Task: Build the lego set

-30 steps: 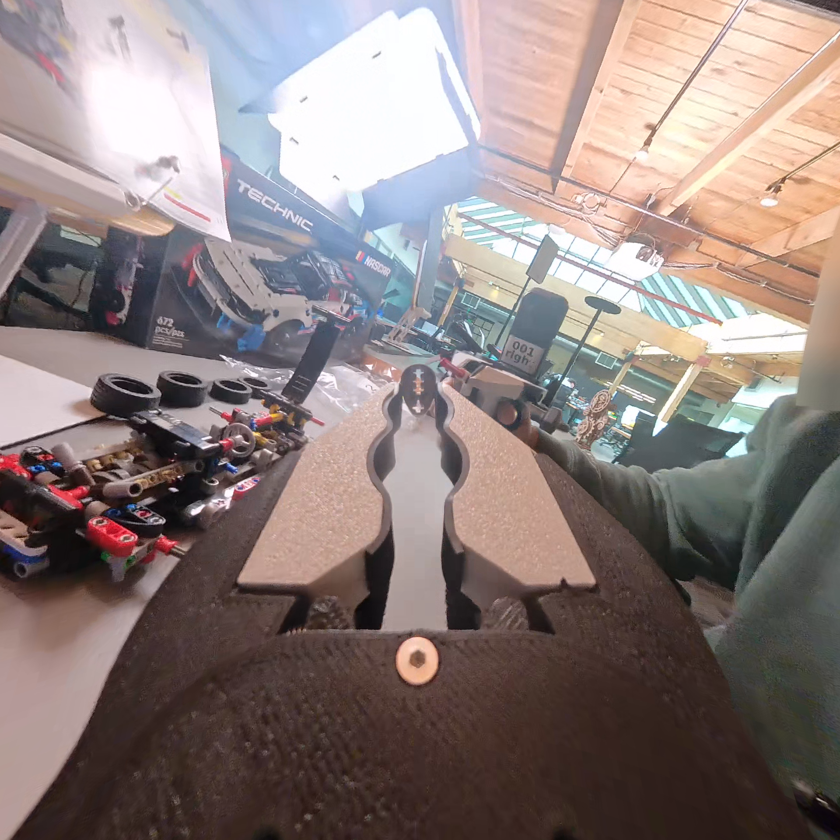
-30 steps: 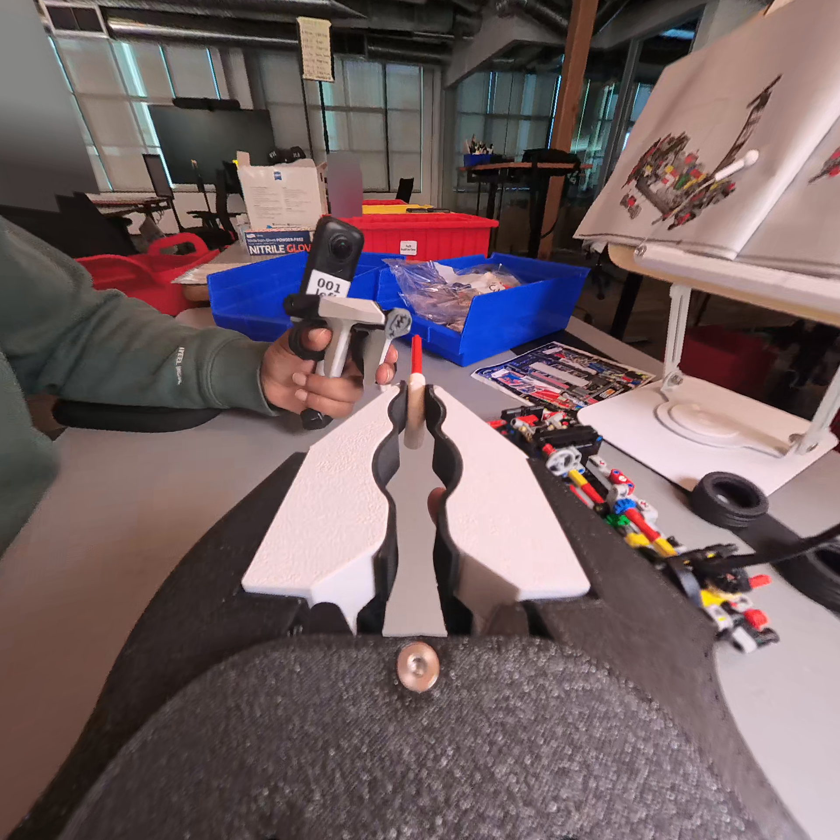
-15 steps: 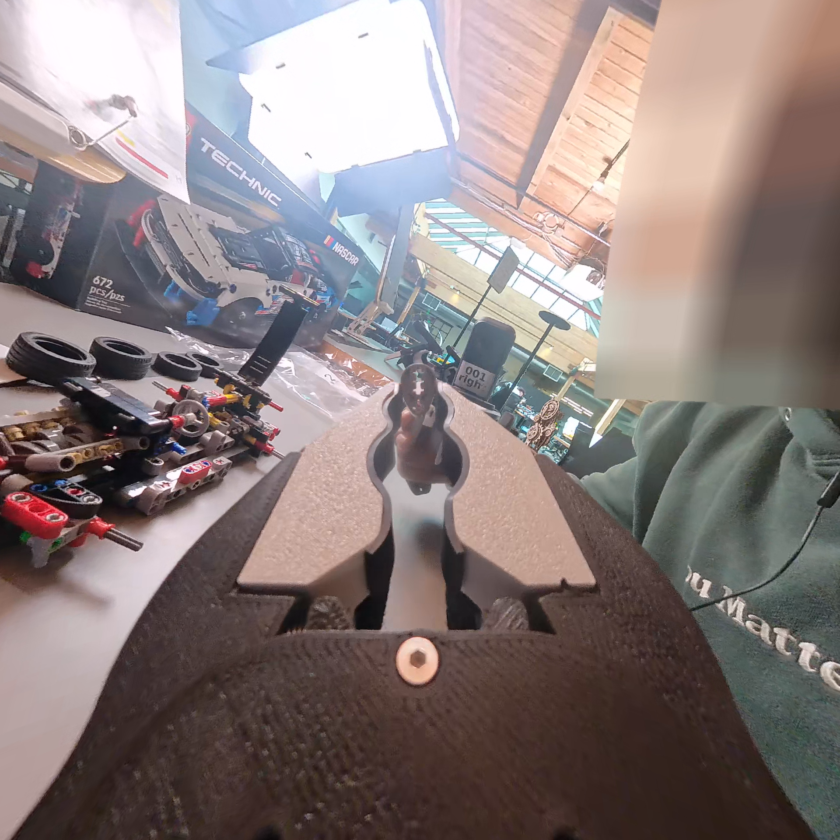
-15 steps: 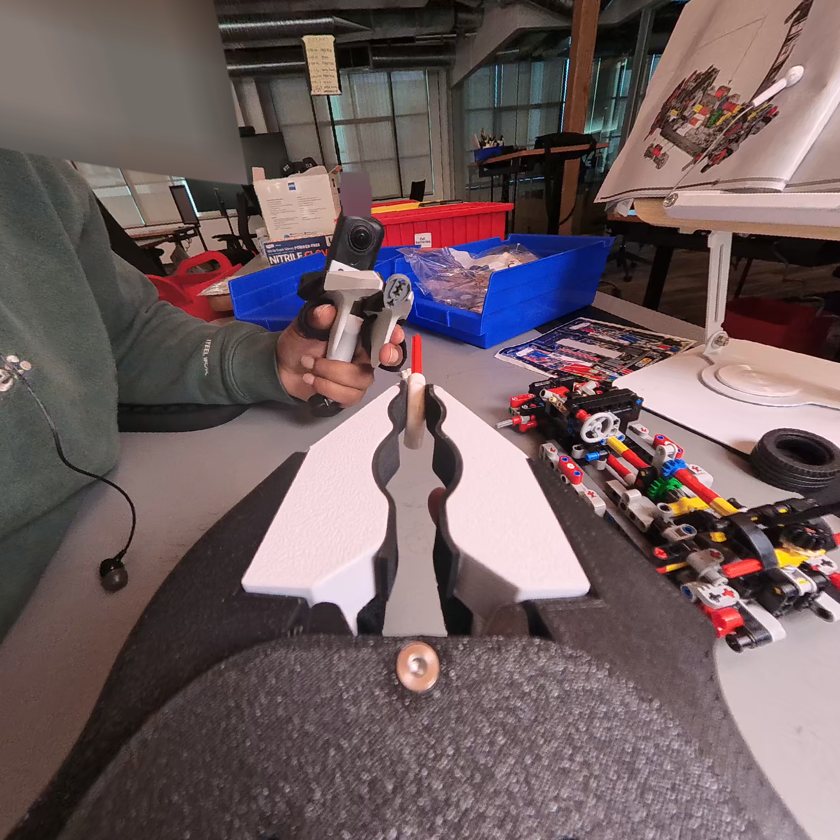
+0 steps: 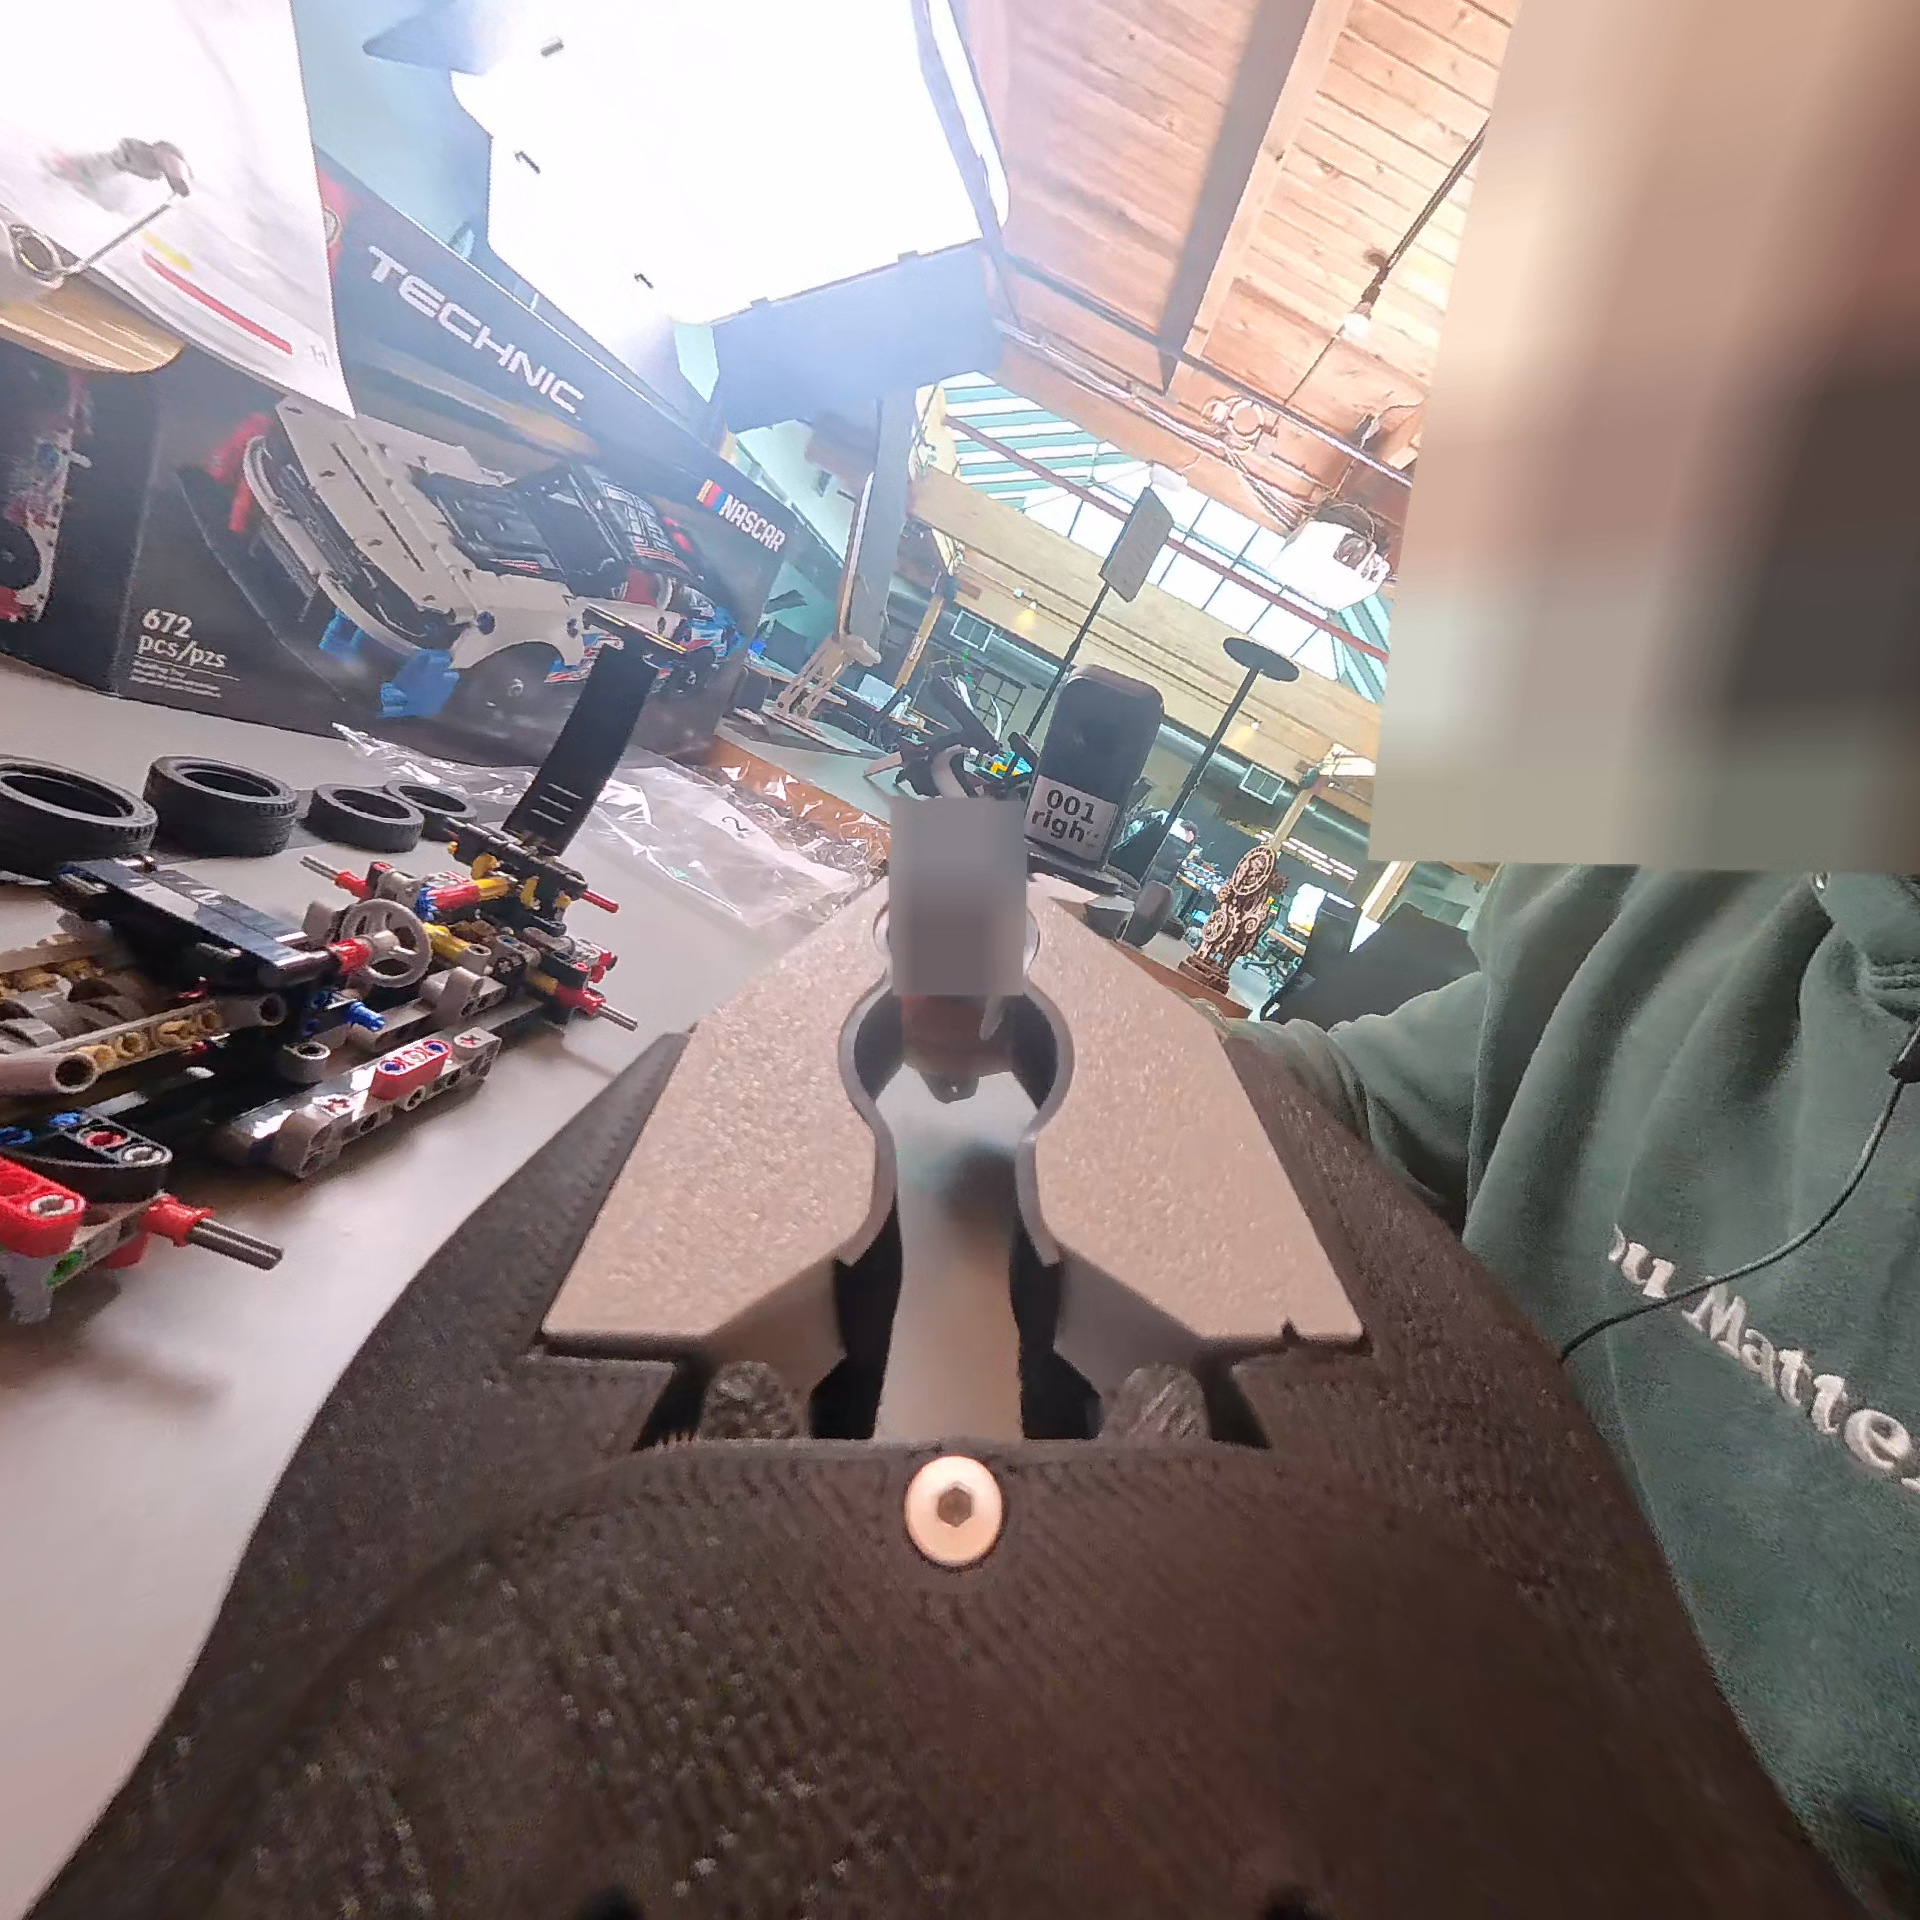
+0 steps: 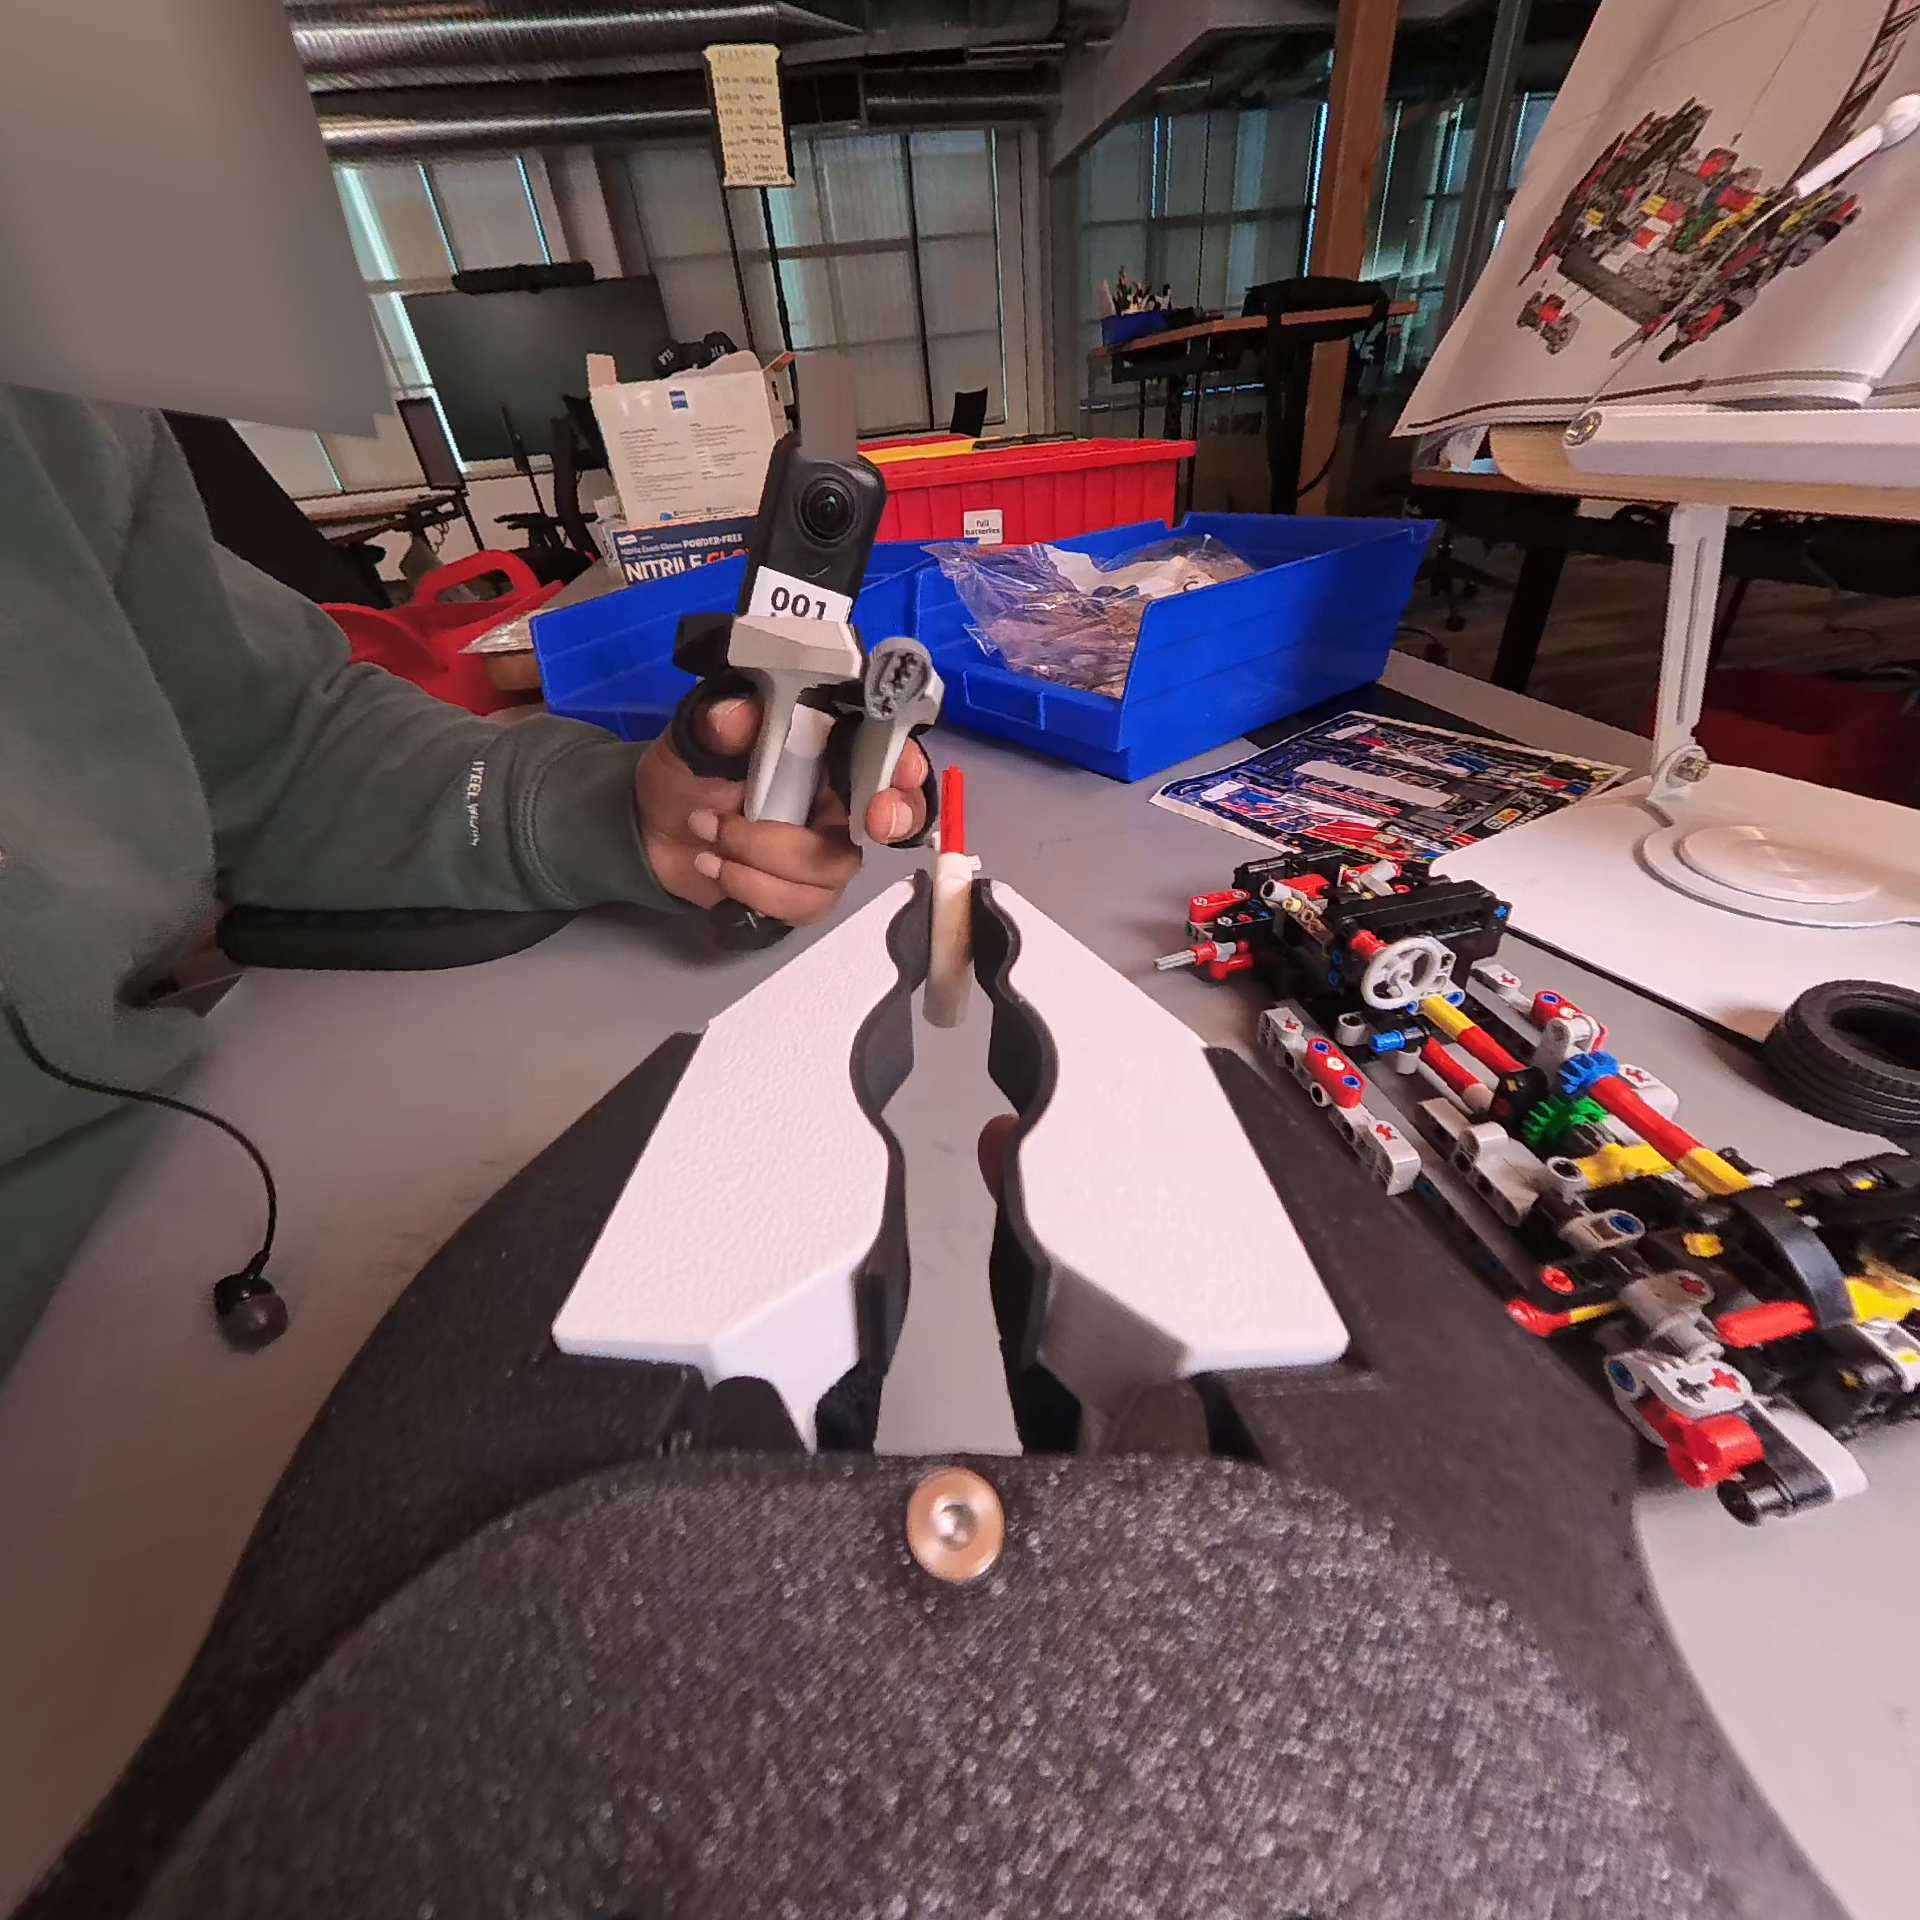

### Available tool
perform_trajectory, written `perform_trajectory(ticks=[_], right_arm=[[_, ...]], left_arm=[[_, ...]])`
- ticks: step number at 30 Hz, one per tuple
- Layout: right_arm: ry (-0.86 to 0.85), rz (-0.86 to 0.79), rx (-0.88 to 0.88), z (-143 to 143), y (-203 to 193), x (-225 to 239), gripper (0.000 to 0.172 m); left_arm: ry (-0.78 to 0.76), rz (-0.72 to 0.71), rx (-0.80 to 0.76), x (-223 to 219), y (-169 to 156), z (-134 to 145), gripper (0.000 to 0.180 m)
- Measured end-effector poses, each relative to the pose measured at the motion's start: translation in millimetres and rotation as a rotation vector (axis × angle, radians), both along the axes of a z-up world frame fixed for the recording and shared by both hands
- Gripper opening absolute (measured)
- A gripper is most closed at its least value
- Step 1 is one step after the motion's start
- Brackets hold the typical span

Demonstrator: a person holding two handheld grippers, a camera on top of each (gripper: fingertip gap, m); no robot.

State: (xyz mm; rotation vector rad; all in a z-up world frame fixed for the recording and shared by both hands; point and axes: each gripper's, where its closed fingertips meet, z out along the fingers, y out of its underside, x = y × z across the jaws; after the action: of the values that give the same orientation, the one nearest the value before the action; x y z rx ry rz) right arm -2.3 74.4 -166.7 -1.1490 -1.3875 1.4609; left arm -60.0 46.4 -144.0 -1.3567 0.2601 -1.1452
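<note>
Rightly pinched: right claw (image 6: 948, 914) grips light, stiff white plastic pin with red axle (image 6: 950, 935) mid-barrel; left claw (image 6: 847, 717) beside it clamps small grey plastic connector (image 6: 900, 675).

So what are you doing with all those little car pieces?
A person is holding a hand-held gripper in each hand above a grey table. The right hand-held gripper is pinching a small white piece with a red rod sticking out of it. The left hand-held gripper grips a grey toy-brick beam, held up close by. A half-built toy car frame and loose black tyres lie on the table.
</note>
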Motion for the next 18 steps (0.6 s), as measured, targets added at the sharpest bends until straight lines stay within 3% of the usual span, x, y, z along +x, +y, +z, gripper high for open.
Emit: perform_trajectory(ticks=[18], right_arm=[[-0.021,0.014,0.013,-5.8,-2.4,0.3,0.005]], left_arm=[[0.036,-0.001,-0.009,2.7,2.0,-7.8,0.011]])
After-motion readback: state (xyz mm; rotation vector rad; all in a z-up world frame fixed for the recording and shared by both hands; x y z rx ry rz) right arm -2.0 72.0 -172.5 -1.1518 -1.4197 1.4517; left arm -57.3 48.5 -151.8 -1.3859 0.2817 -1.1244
